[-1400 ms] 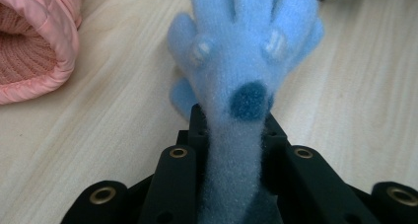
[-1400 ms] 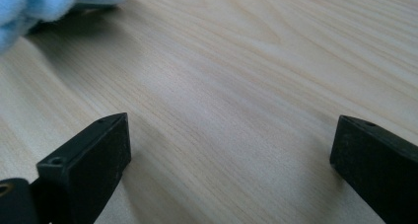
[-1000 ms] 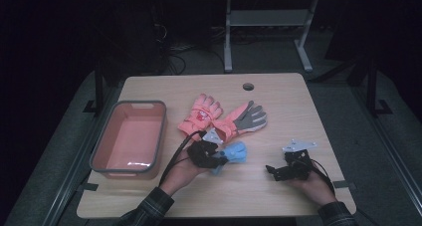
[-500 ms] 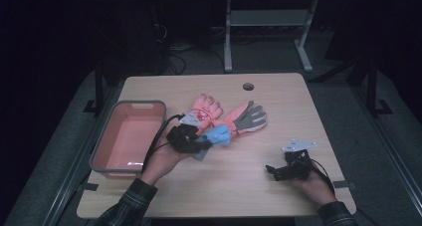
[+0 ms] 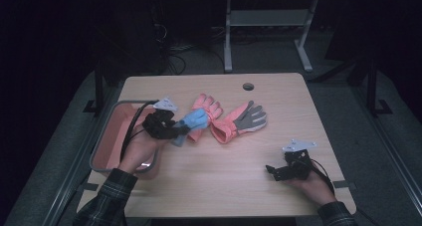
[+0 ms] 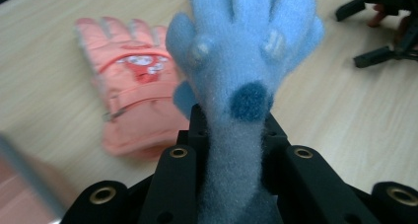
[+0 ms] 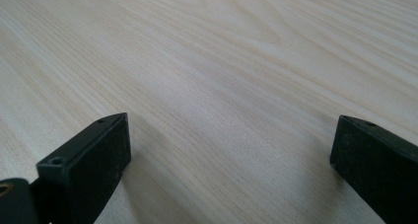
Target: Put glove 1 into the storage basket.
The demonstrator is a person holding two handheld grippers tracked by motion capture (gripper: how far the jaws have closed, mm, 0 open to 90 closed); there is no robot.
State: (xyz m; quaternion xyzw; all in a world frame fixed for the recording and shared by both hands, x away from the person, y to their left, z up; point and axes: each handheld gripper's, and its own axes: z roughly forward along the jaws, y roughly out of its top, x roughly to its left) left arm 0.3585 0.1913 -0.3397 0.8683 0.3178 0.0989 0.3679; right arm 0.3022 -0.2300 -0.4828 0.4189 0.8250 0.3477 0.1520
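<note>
Blue fleece fills your left gripper [image 5: 180, 131]: its black jaws are clenched on the cuff end of a small blue glove [image 5: 191, 122], which hangs lifted off the wooden table [image 5: 219, 186], its fingers pointing toward 3 o'clock in the high view. In the left gripper view the same glove [image 6: 246, 61] rises straight up between the jaws, a dark blue round patch on it; no wording can be read on the fleece.

At 3 o'clock of the blue glove, just beside it, lies an orange glove [image 5: 204, 114], back up. The left gripper view shows a small red and white cartoon patch on this orange glove [image 6: 133, 86], too blurred to read as a brand. A second orange glove [image 5: 239, 121] with a grey palm lies at 3 o'clock of the first, touching it at the cuffs.

At 9 o'clock of your left hand stands a pink tray [image 5: 117, 136], close under your wrist.

Your right gripper [image 5: 271, 172] rests at 5 o'clock on the table, well apart from the gloves, its jaws spread wide over bare wood with nothing between them.
</note>
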